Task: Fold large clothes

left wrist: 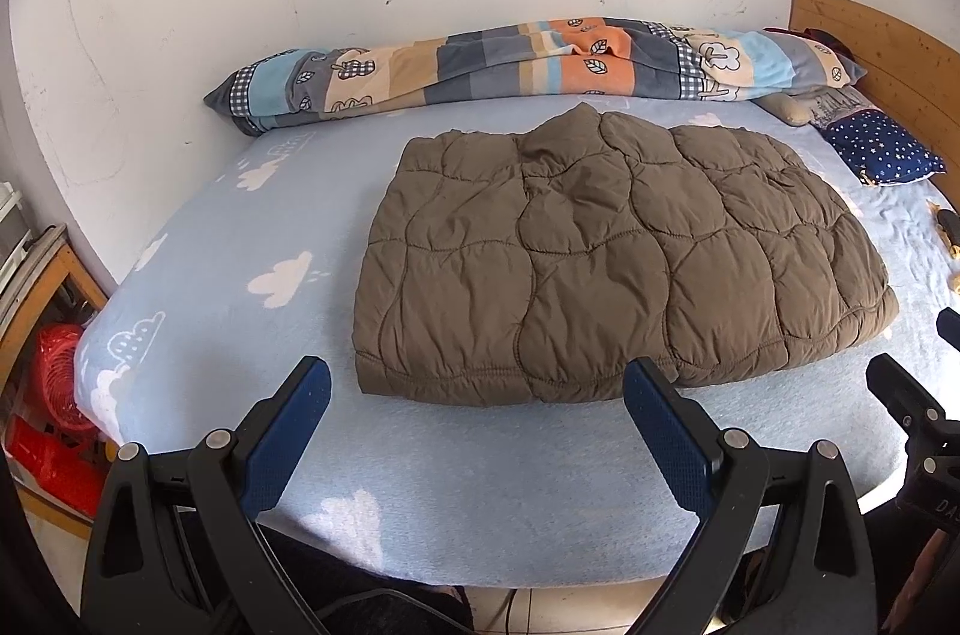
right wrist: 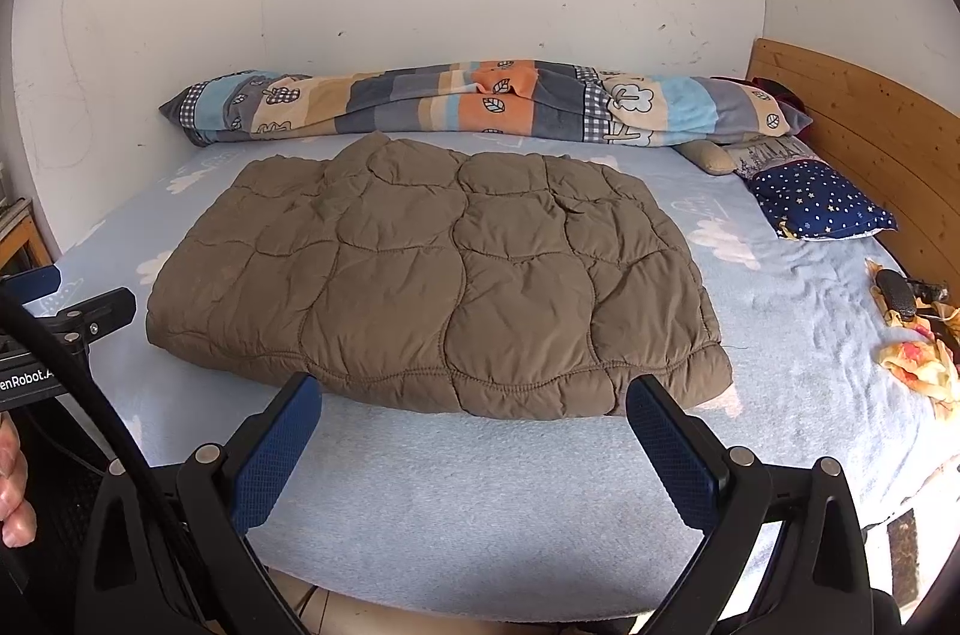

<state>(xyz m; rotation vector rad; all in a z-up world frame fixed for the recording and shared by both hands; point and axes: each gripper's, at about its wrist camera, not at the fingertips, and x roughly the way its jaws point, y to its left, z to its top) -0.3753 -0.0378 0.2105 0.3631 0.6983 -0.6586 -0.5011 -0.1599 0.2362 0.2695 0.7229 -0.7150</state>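
Note:
A brown quilted jacket [left wrist: 618, 251] lies folded into a flat rectangle on the light blue cloud-print bed sheet [left wrist: 252, 239]. In the right wrist view the same jacket [right wrist: 438, 275] fills the middle of the bed [right wrist: 492, 503]. My left gripper [left wrist: 477, 383] is open, held above the bed's near edge just short of the jacket's front hem. My right gripper [right wrist: 474, 398] is open too, level with the hem's right half, with nothing between its blue pads [right wrist: 672, 455]. The right gripper's tips [left wrist: 900, 395] show at the far right of the left wrist view.
A rolled patchwork blanket [left wrist: 528, 65] lies along the white wall. A starred navy pillow [right wrist: 816, 203] and wooden headboard [right wrist: 858, 137] are at the right. Small cloth items [right wrist: 918, 335] lie on the sheet's right side. Red plastic objects [left wrist: 54, 395] sit beside the bed at left.

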